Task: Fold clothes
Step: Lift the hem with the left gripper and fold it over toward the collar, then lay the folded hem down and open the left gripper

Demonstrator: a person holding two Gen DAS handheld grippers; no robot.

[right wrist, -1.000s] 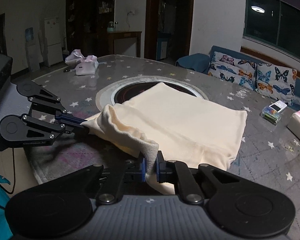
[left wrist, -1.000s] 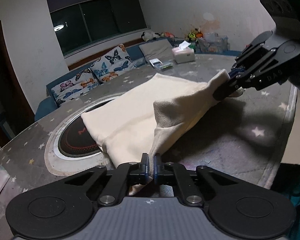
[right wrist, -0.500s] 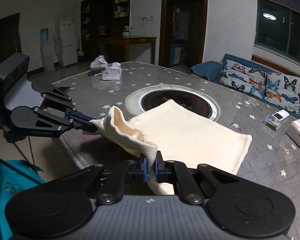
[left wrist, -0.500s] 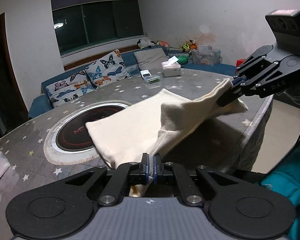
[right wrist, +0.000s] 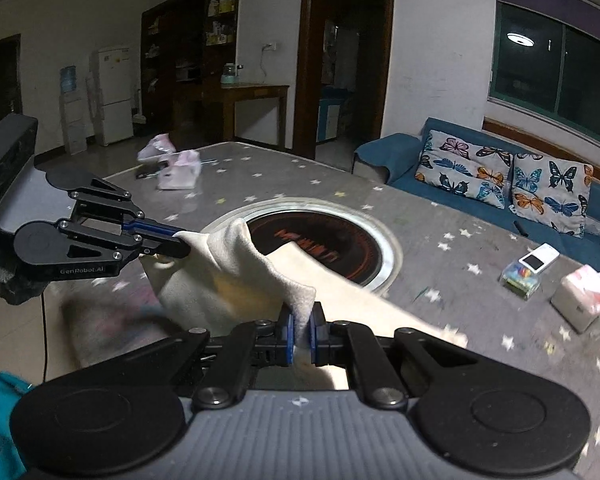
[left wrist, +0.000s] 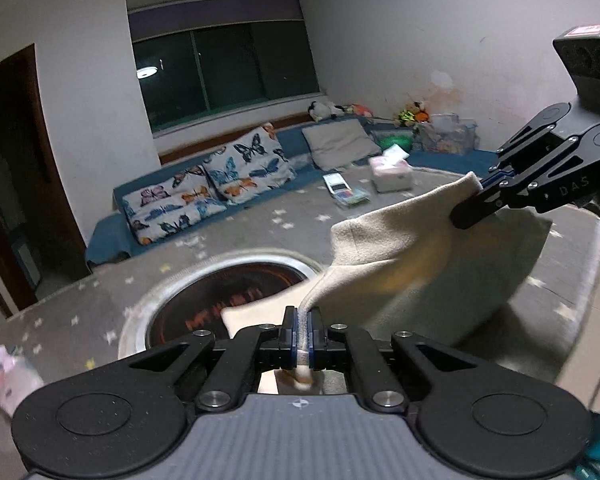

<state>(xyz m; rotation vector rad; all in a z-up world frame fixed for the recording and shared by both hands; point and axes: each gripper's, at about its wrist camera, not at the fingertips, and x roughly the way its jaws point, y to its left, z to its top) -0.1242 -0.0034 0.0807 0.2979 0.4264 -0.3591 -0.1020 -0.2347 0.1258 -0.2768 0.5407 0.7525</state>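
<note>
A cream garment (left wrist: 420, 264) hangs lifted between my two grippers above the grey star-patterned table (left wrist: 80, 312). My left gripper (left wrist: 302, 334) is shut on one edge of it. My right gripper (right wrist: 301, 330) is shut on the other edge and shows in the left wrist view (left wrist: 466, 206) at the upper right. In the right wrist view the garment (right wrist: 236, 276) sags between the grippers, its far part trailing on the table, and the left gripper (right wrist: 178, 242) pinches it at the left.
A round black hotplate (right wrist: 324, 244) with a metal ring sits in the table's middle. A tissue box (right wrist: 584, 300), a phone (right wrist: 538, 258) and a small box lie at the right. Pink bags (right wrist: 176, 168) lie at the far side. A sofa with butterfly cushions (left wrist: 220, 184) stands behind.
Both grippers have risen and pulled back with the garment, lifting most of it off the table. The hotplate is now largely uncovered.
</note>
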